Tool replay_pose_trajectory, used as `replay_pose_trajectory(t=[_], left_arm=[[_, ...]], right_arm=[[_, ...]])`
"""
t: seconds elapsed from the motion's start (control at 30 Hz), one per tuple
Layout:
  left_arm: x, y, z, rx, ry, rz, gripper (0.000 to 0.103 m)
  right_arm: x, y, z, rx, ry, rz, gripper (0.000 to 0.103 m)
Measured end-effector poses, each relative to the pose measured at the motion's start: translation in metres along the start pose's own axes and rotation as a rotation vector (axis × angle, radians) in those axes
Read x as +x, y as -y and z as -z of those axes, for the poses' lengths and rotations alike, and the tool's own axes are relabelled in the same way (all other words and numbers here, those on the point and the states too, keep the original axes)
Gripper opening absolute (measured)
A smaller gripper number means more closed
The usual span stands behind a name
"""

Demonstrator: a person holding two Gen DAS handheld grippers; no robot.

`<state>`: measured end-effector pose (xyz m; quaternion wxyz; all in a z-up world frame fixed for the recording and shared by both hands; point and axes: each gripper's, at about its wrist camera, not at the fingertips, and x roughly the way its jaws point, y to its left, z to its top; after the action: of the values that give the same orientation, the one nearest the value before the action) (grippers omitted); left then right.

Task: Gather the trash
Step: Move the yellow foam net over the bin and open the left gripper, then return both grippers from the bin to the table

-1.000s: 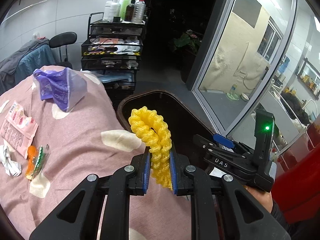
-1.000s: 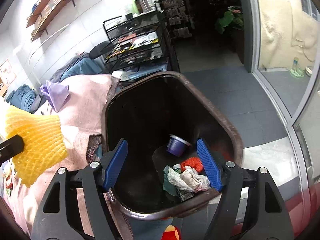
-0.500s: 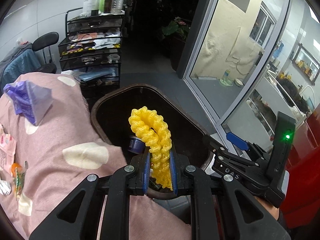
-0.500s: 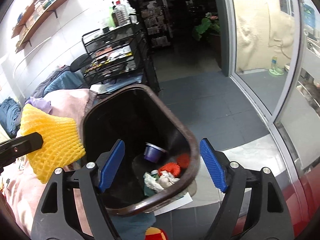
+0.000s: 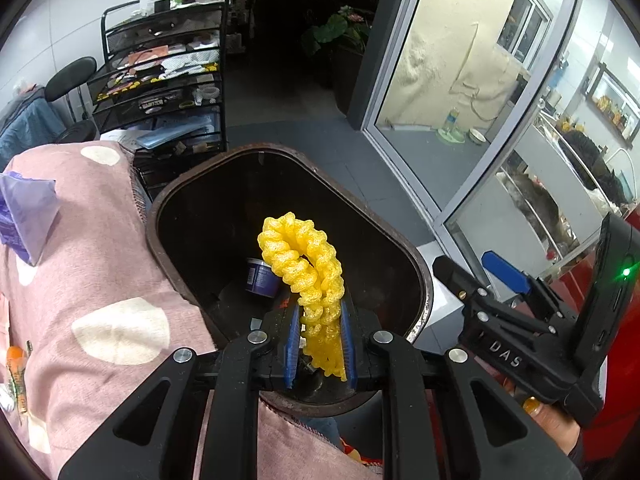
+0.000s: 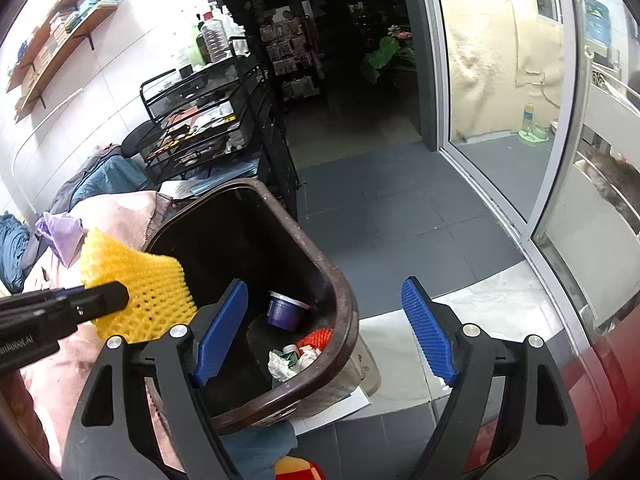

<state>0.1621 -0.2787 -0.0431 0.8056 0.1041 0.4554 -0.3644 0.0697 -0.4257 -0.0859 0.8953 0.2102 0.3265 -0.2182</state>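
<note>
Over the brown trash bin (image 5: 416, 272), the left gripper (image 5: 319, 340) has arrived, jaws beginning to release the yellow foam fruit net (image 5: 308, 264); the right gripper (image 6: 328, 330) is empty, jaws widening.

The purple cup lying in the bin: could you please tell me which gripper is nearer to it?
Left. The left gripper hangs over the bin, with the purple cup just ahead of its fingers. The right gripper sits off to the side, beyond the bin's rim.
</note>
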Motion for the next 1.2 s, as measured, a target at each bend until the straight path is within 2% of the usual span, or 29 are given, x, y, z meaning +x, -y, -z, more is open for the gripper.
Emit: replay_pose_trajectory(t=[0.03,0.1,0.17,0.3,0.5,0.8,1.07,1.2], left_arm=[[0.001,0.000,0.001,0.004,-0.007,-0.005,0.023],[0.002,0.000,0.000,0.009,-0.008,-0.026,0.048],[-0.001,0.000,0.001,0.012,0.015,-0.033,0.065],[-0.005,0.002,0.002,0.032,0.030,-0.051,0.085],[-0.013,0.009,0.008,0.094,0.056,-0.130,0.093],[-0.047,-0.003,0.022,0.082,0.155,-0.217,0.096],[-0.086,-0.025,0.047,0.043,0.243,-0.310,0.098],[-0.105,-0.047,0.066,-0.019,0.261,-0.332,0.098]], right_arm=[[0.000,0.001,0.000,0.002,0.001,0.002,0.080],[0.001,0.002,-0.001,0.005,0.001,0.008,0.081],[0.002,0.004,-0.002,0.009,0.002,0.014,0.081],[0.003,0.008,-0.003,0.018,0.004,0.025,0.085],[0.003,0.008,-0.004,0.029,0.008,0.020,0.089],[-0.003,-0.008,-0.003,-0.006,0.015,-0.026,0.089],[-0.010,-0.051,0.003,-0.085,0.003,-0.117,0.089],[-0.014,-0.080,0.008,-0.142,-0.010,-0.173,0.089]])
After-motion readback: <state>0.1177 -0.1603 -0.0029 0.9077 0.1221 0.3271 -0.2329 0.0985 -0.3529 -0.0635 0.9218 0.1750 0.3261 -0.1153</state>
